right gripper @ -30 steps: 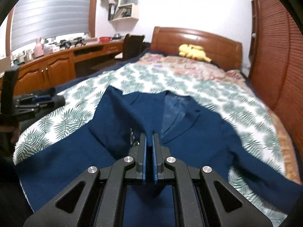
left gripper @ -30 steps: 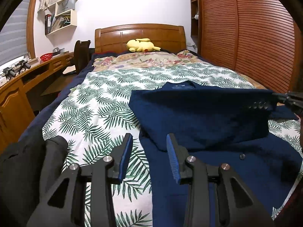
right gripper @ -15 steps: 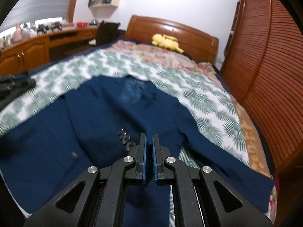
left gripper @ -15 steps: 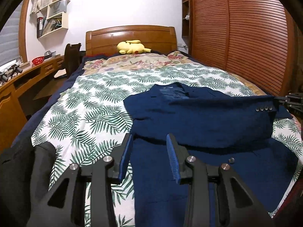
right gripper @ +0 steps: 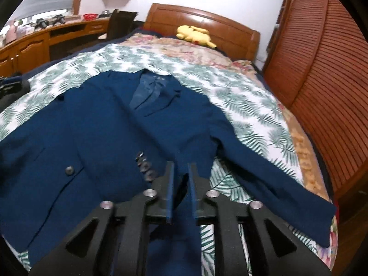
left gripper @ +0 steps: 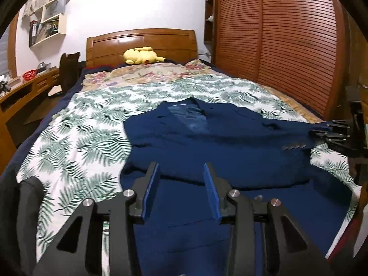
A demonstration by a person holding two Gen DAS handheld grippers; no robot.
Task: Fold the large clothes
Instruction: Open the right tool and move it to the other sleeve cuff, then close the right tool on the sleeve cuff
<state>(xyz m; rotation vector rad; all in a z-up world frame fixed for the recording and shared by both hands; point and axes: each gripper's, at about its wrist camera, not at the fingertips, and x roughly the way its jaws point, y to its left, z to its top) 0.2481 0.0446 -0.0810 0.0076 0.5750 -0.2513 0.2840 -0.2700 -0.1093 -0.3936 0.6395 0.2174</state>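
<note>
Both tongs are spread: left gripper [left gripper: 181, 193] hangs open over the jacket [left gripper: 207, 142] with nothing pinched, its jaws widening a little; right gripper [right gripper: 181, 191] is opening now, with a strip of blue cloth between the jaws, not pressed.

Biggest thing is the bed [left gripper: 76, 142] with a leaf-print cover. On it, toward 6 o'clock in both views, lies the jacket, collar at 12 o'clock. One sleeve [right gripper: 115, 138] is folded across the chest, its cuff buttons [right gripper: 145, 165] just at 10 o'clock from the right jaws. The other sleeve [right gripper: 276, 174] lies out toward 4 o'clock – not folded yet.

Risk, as I judge it: if the right jaws pull away while the cloth clings to them, the folded sleeve may drag back and the fold opens – also the heavy fabric can slide.
</note>
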